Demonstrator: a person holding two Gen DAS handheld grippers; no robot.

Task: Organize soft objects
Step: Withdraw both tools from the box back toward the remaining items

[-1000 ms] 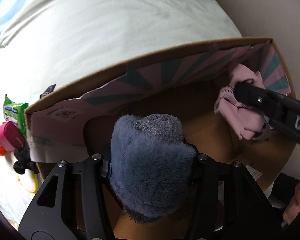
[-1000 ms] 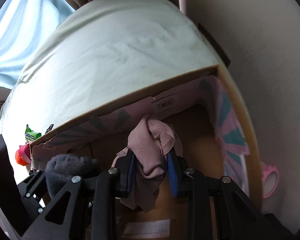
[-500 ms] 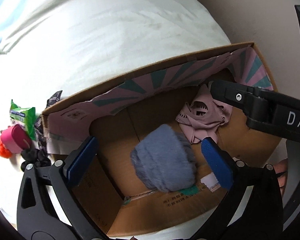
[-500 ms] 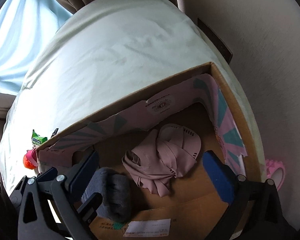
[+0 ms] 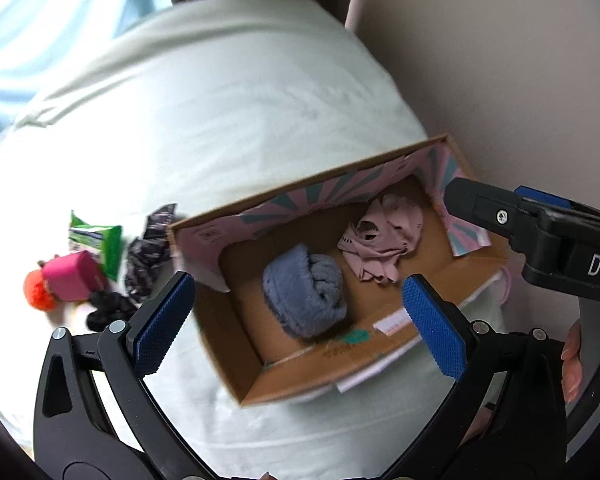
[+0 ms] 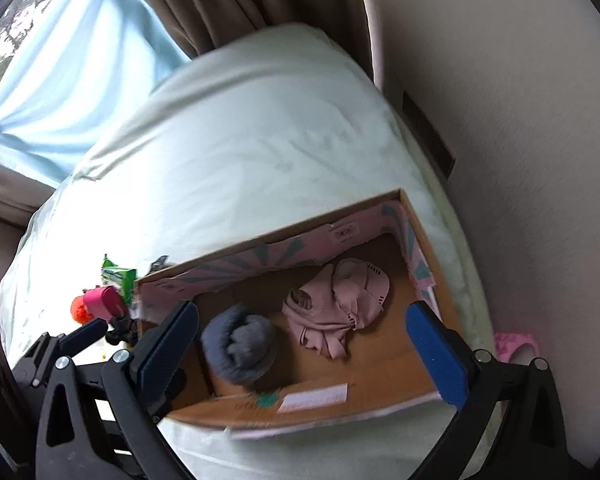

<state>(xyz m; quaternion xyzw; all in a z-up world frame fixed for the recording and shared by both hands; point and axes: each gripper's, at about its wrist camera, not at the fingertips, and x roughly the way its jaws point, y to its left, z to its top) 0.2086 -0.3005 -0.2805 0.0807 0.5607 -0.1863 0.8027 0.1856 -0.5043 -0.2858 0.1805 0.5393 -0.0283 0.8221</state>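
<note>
An open cardboard box (image 5: 403, 172) (image 6: 260, 240) with pink and teal inner flaps sits on the pale bed. Inside it lie a fuzzy blue-grey bundle (image 5: 303, 296) (image 6: 240, 344) and a crumpled pink garment (image 5: 383, 236) (image 6: 339, 308), side by side. My left gripper (image 5: 300, 324) hangs open well above the box with nothing between its blue pads. My right gripper (image 6: 303, 352) is open and empty too, above the box; one of its fingers (image 5: 495, 212) reaches into the left wrist view from the right.
Left of the box on the bed lie a green packet (image 5: 96, 240) (image 6: 118, 278), a pink roll (image 5: 74, 276) (image 6: 100, 302), an orange pompom (image 5: 38, 296), a dark patterned cloth (image 5: 148, 252) and a black scrunchie (image 5: 108, 308). A wall runs along the right, curtains at the back. A pink thing (image 6: 517, 346) lies right of the box.
Both grippers opened and let go: the blue-grey bundle and the pink garment dropped into the box. Both grippers then rose and pulled back, so the box looks smaller.
</note>
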